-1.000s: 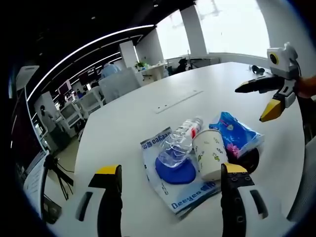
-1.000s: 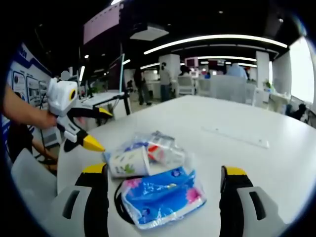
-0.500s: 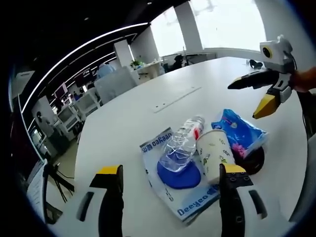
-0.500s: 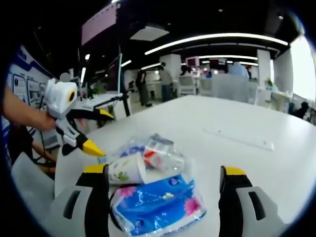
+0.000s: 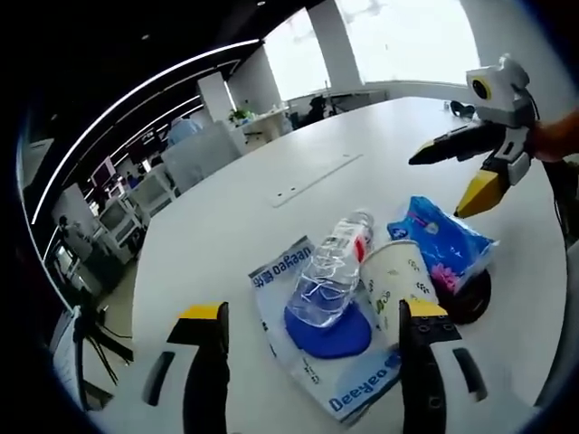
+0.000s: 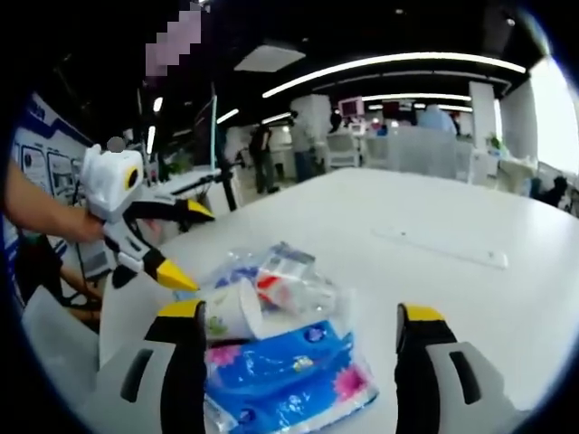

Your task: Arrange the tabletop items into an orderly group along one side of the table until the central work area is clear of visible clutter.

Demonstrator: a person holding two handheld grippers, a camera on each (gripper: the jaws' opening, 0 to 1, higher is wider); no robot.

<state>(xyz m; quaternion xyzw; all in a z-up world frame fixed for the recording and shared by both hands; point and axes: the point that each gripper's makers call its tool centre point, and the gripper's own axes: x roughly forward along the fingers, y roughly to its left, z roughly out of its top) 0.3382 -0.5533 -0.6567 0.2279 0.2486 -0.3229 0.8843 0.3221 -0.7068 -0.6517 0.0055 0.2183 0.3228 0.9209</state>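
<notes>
A heap of items lies on the white table (image 5: 235, 217). A clear plastic bottle (image 5: 333, 262) rests on a blue-and-white packet (image 5: 357, 393) with a blue disc (image 5: 330, 333). Beside it a paper cup (image 5: 398, 285) lies on its side, then a blue tissue pack (image 5: 448, 240) over a black round thing (image 5: 469, 297). My left gripper (image 5: 310, 312) is open just short of the heap. My right gripper (image 5: 443, 183) hovers open above the tissue pack. In the right gripper view the tissue pack (image 6: 285, 375) lies between the open jaws of my right gripper (image 6: 303, 314), with the cup (image 6: 226, 312), the bottle (image 6: 289, 280) and my left gripper (image 6: 204, 250) behind.
A long cable-slot cover (image 5: 317, 179) is set into the table beyond the heap, also the strip (image 6: 443, 246). A hand (image 5: 554, 143) holds the right gripper, an arm (image 6: 36, 212) the left. Office desks and chairs stand past the table's far edge.
Both cameras have edged closer to the heap. The right gripper has sunk toward the tissue pack, which now sits lower between its jaws. The items themselves have not moved.
</notes>
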